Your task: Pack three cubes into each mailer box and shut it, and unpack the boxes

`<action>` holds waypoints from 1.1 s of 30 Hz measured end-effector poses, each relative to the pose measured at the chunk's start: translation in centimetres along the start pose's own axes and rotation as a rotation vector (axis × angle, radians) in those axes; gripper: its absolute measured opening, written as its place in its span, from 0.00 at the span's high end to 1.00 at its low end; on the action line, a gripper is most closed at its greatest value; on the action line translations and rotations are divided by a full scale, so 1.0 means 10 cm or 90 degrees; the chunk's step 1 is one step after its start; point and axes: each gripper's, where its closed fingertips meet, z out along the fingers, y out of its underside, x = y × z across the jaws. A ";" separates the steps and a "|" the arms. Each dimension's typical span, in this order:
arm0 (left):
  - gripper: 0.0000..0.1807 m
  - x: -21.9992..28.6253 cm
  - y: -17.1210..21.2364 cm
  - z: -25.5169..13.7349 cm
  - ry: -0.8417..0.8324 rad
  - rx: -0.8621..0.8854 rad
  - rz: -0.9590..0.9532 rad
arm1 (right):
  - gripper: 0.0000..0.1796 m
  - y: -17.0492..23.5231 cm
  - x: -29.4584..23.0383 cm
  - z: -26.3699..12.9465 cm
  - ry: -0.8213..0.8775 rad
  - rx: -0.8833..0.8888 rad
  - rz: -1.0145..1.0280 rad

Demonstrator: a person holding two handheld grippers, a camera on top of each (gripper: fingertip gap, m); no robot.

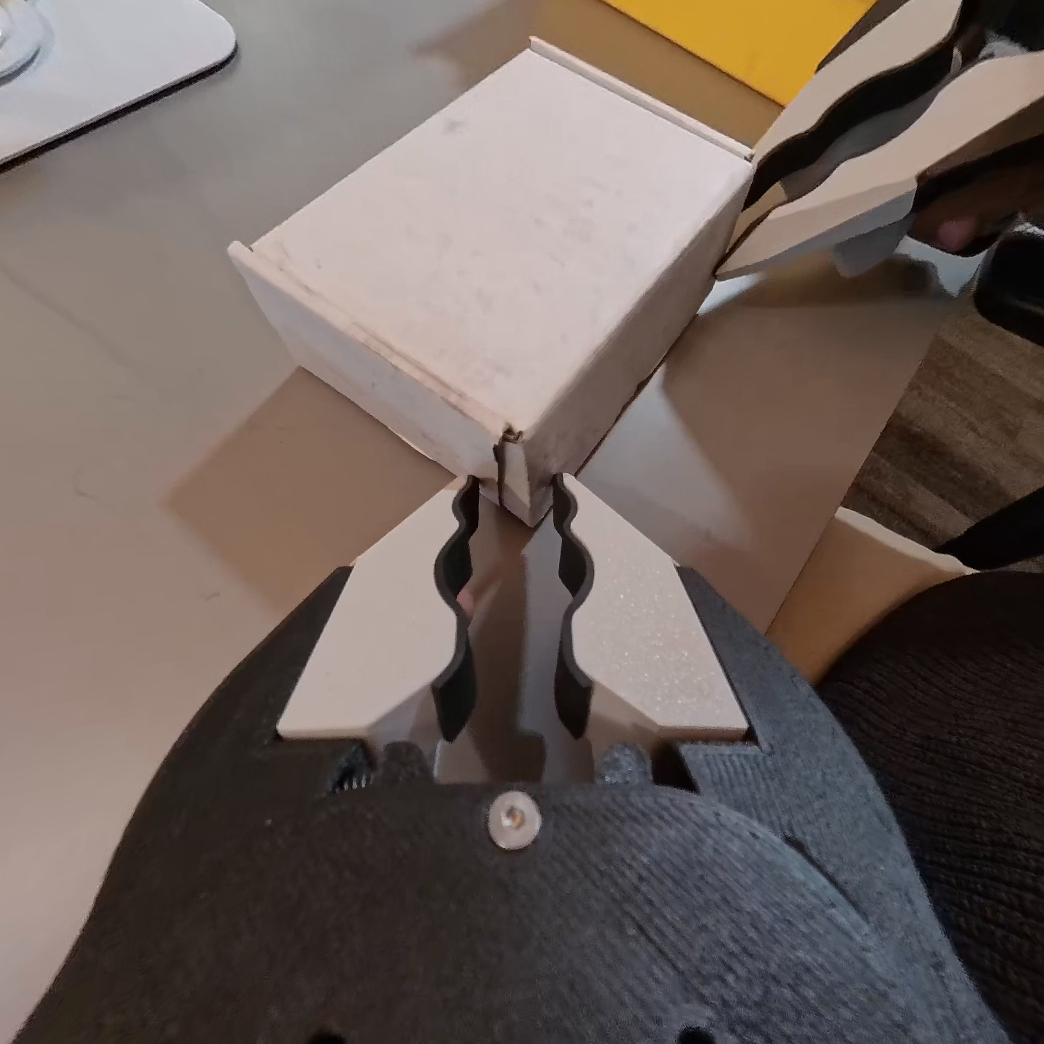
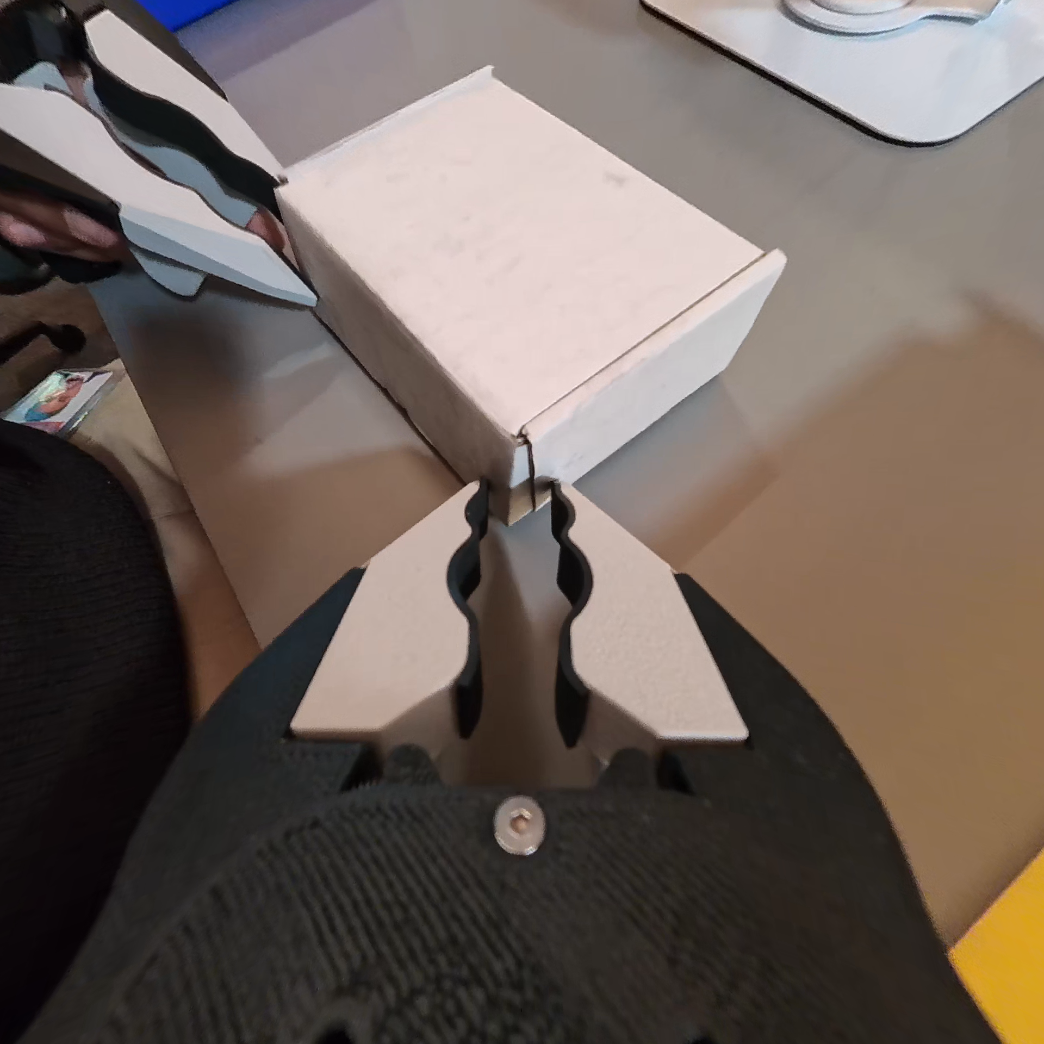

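A shut white mailer box (image 1: 497, 254) is near the table's front edge, seemingly lifted a little off the top. My left gripper (image 1: 514, 500) grips the box's near corner between its fingertips. My right gripper (image 2: 517, 503) grips the opposite corner of the same box (image 2: 508, 260). Each gripper also shows in the other's view: the right one (image 1: 751, 226) at the box's far right corner, the left one (image 2: 294, 243) at the far left corner. No cubes are in view, and the box's inside is hidden.
A silver stand base (image 1: 85, 68) (image 2: 875, 73) lies on the grey table (image 1: 113, 452) behind the box. A yellow object (image 1: 762, 39) (image 2: 1005, 971) lies to the right. The table edge (image 1: 881, 452), floor and a person's dark clothing (image 2: 68, 621) are close by. The gap from one gripper's tips to the other's is roughly 15 centimetres.
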 end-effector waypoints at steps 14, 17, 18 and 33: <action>0.30 -0.17 -0.11 -0.07 0.034 0.046 -0.019 | 0.71 -0.08 0.01 -0.10 -0.020 0.048 0.036; 0.26 -0.45 -0.05 0.03 -0.058 -0.012 0.148 | 0.69 -0.07 -0.01 -0.07 -0.023 0.041 0.034; 0.27 -0.53 -0.06 0.07 -0.088 -0.022 0.214 | 0.70 -0.07 -0.01 -0.06 -0.023 0.038 0.031; 0.29 -0.24 -0.28 0.47 0.119 -0.023 0.336 | 0.70 -0.03 0.03 -0.01 -0.040 0.037 0.067</action>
